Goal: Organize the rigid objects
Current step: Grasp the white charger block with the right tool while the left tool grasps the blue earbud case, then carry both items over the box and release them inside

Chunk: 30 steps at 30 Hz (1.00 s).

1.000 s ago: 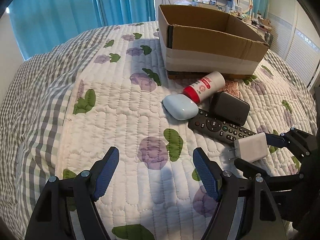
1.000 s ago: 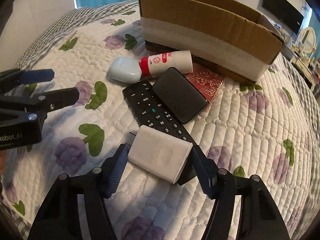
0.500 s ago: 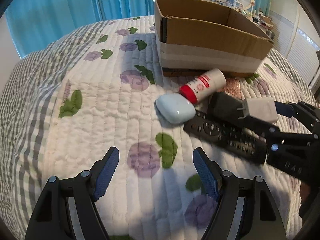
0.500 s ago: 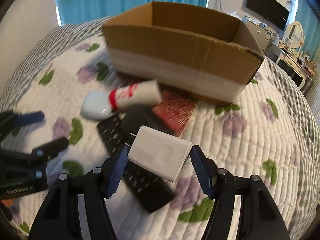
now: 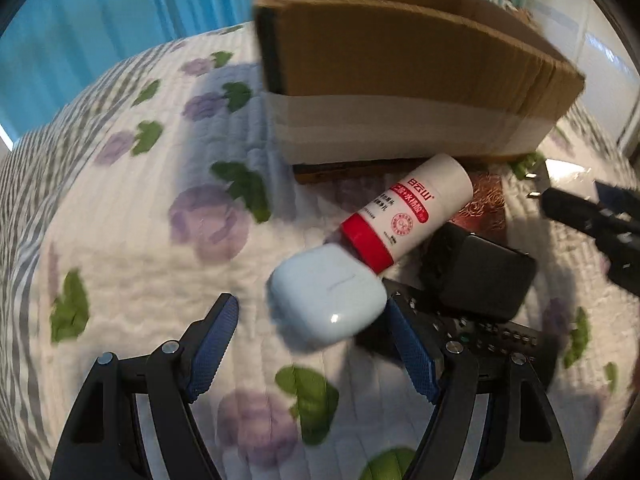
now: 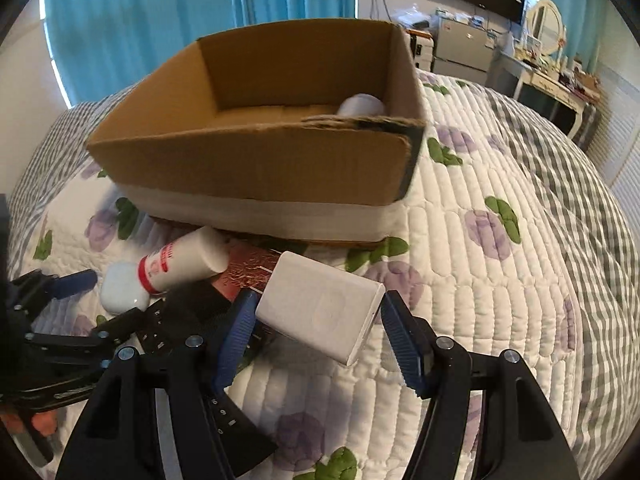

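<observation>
My right gripper (image 6: 318,316) is shut on a white charger block (image 6: 320,312) and holds it above the bed, in front of the open cardboard box (image 6: 256,160). A white round item (image 6: 360,105) lies inside the box. My left gripper (image 5: 310,322) is open, its fingers on either side of a pale blue earbud case (image 5: 326,294) lying on the quilt. Behind the case lie a white bottle with a red cap (image 5: 404,212), a black case (image 5: 478,272) and a black remote (image 5: 492,340). The box (image 5: 400,80) stands beyond them.
A red patterned card (image 6: 250,270) lies under the pile by the box. The flowered quilt (image 6: 500,280) spreads to the right. Blue curtains (image 6: 160,20) hang behind; a dresser and TV stand at the back right.
My right gripper has lifted the charger and carried it toward the box. My left gripper has moved forward to straddle the earbud case.
</observation>
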Each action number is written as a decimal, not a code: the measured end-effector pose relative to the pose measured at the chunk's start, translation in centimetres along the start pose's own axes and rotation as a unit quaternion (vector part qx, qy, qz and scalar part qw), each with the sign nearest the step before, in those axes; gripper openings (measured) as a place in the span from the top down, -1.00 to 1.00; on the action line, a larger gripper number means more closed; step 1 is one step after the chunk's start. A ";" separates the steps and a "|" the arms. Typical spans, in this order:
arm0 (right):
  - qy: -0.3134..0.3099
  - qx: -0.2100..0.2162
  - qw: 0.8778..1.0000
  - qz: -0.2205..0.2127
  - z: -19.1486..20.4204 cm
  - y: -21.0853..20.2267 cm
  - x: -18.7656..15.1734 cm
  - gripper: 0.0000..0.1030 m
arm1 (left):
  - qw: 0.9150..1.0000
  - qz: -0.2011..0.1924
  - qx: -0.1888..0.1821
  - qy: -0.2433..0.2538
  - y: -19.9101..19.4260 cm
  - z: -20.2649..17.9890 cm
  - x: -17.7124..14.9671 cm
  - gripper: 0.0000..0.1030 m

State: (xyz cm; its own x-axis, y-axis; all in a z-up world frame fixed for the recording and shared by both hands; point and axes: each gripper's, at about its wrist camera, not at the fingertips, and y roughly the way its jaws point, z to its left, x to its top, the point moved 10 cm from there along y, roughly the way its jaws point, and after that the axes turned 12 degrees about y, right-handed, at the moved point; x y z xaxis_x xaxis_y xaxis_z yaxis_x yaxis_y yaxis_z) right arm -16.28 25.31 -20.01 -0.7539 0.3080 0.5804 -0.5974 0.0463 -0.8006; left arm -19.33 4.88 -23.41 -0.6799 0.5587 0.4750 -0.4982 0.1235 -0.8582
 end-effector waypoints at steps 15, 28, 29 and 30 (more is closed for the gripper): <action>0.009 0.012 1.000 -0.008 -0.3 -1.8 -1.1 -0.24 | 0.999 -0.002 -0.050 -0.007 -2.8 -0.8 -0.7 -0.11; -0.041 0.030 0.995 -0.081 2.1 -8.9 5.3 -0.24 | 0.993 -0.104 -0.060 0.006 -13.3 -0.2 6.8 -0.11; -0.041 0.033 0.995 -0.085 2.3 -9.2 6.1 -0.24 | 0.992 -0.114 -0.057 0.011 -13.8 0.2 8.5 -0.11; -0.040 0.035 0.995 -0.089 2.5 -9.4 7.2 -0.24 | 0.991 -0.122 -0.054 0.016 -14.3 0.4 9.6 -0.11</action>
State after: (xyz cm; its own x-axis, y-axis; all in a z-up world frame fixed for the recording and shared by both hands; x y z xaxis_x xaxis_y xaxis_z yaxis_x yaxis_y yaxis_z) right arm -16.77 24.70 -7.92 -0.6522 0.2234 0.7244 -0.7390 0.0254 -0.6732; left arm -18.96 8.12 -6.49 -0.5271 0.5273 0.6664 -0.5844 0.3444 -0.7348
